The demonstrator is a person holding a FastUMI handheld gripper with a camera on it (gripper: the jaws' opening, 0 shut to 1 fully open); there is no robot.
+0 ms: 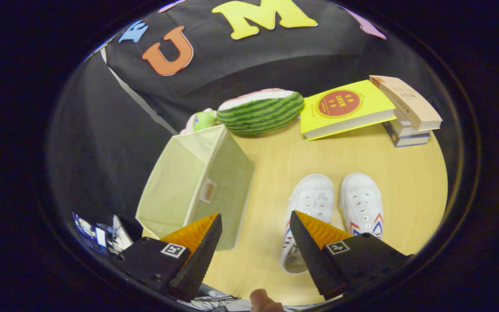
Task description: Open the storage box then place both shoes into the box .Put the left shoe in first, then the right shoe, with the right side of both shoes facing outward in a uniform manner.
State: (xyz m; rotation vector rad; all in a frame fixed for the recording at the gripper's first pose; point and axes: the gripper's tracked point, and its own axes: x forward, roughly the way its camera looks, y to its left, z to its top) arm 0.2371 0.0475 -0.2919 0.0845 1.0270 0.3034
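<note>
A pale green fabric storage box stands on the wooden table, its open top showing, just beyond my left finger. Two white shoes with red and blue stripes lie side by side, toes pointing away: the left shoe just beyond my right finger, which covers its heel side, and the right shoe to its right. My gripper hovers above the table, open, with only bare tabletop between its fingers.
A watermelon-shaped cushion and a small green toy sit behind the box. A yellow book leans on a stack of books at the back right. A fingertip shows below the fingers.
</note>
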